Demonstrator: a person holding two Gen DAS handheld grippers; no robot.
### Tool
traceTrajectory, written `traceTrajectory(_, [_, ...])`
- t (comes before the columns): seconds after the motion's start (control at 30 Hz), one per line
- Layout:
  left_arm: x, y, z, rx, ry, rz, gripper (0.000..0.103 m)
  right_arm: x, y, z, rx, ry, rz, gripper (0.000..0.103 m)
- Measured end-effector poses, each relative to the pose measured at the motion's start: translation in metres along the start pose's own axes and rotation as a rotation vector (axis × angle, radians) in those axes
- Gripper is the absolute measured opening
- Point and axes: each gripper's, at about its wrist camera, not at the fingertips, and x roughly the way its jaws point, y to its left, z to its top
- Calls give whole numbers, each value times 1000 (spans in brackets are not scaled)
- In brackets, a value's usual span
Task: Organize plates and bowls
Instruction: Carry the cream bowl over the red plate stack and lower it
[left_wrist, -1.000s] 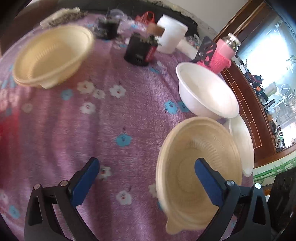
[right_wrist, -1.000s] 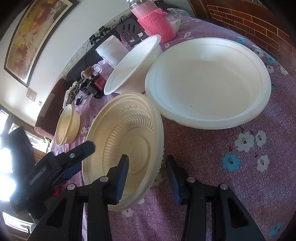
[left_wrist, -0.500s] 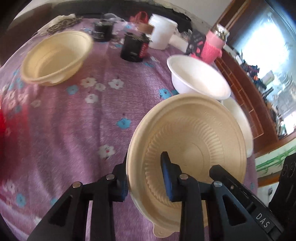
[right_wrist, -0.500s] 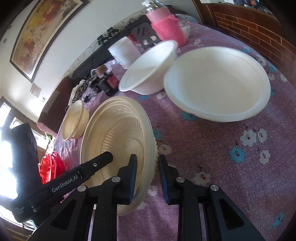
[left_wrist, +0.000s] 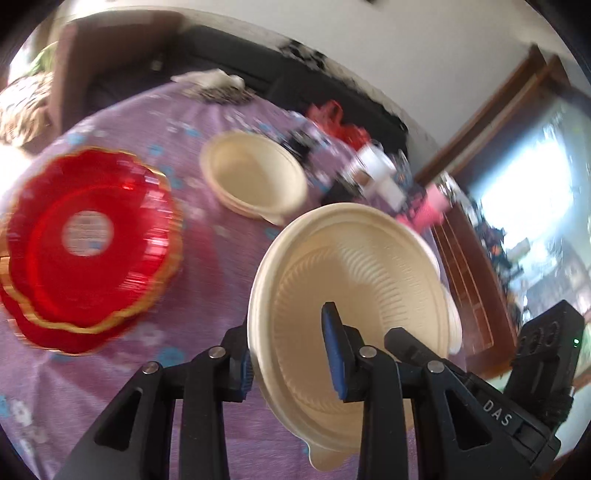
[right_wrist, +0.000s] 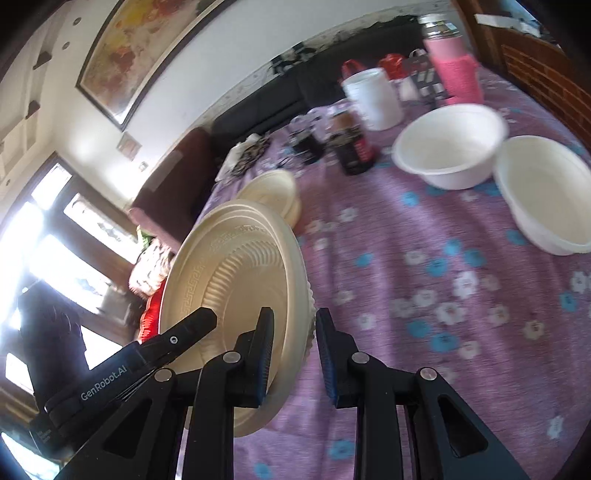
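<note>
Both grippers clamp the rim of one cream ribbed bowl (left_wrist: 354, 280), which is lifted above the purple flowered tablecloth (right_wrist: 424, 295) and tilted. My left gripper (left_wrist: 291, 354) is shut on its near left rim. My right gripper (right_wrist: 291, 343) is shut on the opposite rim of the same bowl (right_wrist: 236, 295), seen from outside. A stack of cream bowls (left_wrist: 255, 177) sits further back on the table; it also shows in the right wrist view (right_wrist: 273, 192). Two white bowls (right_wrist: 448, 144) (right_wrist: 546, 192) sit at the right.
A stack of red gold-rimmed plates (left_wrist: 85, 240) lies at the left. A white cup (right_wrist: 373, 96), a pink-sleeved flask (right_wrist: 454, 66), dark jars (right_wrist: 351, 147) and red clutter stand at the table's far side. A dark sofa (right_wrist: 280, 96) runs along the wall.
Both grippers have lifted the cream bowl off the table and carried it left and back, toward the cream stack. The red plates have come into the left wrist view.
</note>
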Motion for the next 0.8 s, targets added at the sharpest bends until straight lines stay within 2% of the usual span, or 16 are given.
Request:
traceTrajectory(0.33, [-52, 89, 27, -155, -135, 87, 30, 71, 94, 3, -116, 89, 51, 26])
traceTrajectory(0.53, [-56, 122, 37, -220, -155, 103, 31, 104, 117, 0, -137, 136, 57, 26])
traceTrajectory(0.8, [-55, 148, 45, -242, -166, 148, 31, 141, 137, 0, -183, 169, 16, 26])
